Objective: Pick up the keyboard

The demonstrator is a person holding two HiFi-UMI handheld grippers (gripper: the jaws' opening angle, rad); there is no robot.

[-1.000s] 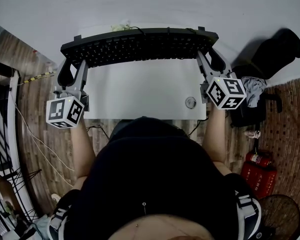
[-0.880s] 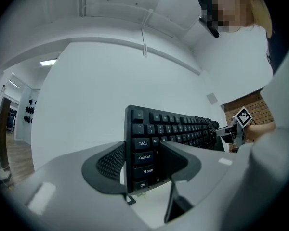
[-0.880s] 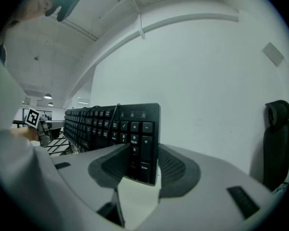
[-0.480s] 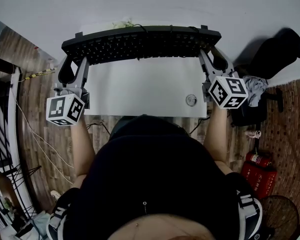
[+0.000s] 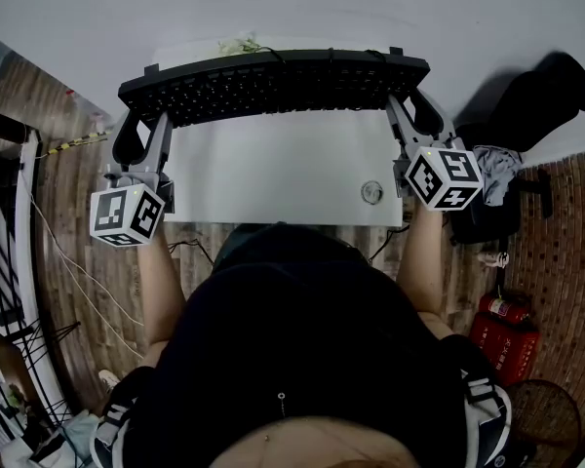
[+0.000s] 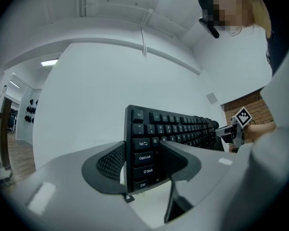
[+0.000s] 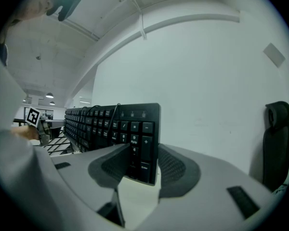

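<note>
A black keyboard [image 5: 273, 86] is held up over the far part of the white table [image 5: 273, 178], standing on its long edge with the keys facing the person. My left gripper [image 5: 142, 120] is shut on its left end. In the left gripper view the pads press either side of the Caps Lock and Shift column of the keyboard [image 6: 178, 129], with the gripper [image 6: 143, 160] level. My right gripper [image 5: 410, 103] is shut on the right end. In the right gripper view that gripper [image 7: 143, 166] clamps the number-pad edge of the keyboard [image 7: 96, 121]. A thin cable [image 7: 116, 110] runs over the keyboard's top.
A round grommet [image 5: 371, 192] sits in the table's near right corner, and something green [image 5: 236, 47] lies at its far edge. A black chair [image 7: 278, 143] and dark bags [image 5: 536, 105] stand to the right. Red extinguishers [image 5: 502, 330] are on the wooden floor. A black rack [image 5: 5, 222] is at the left.
</note>
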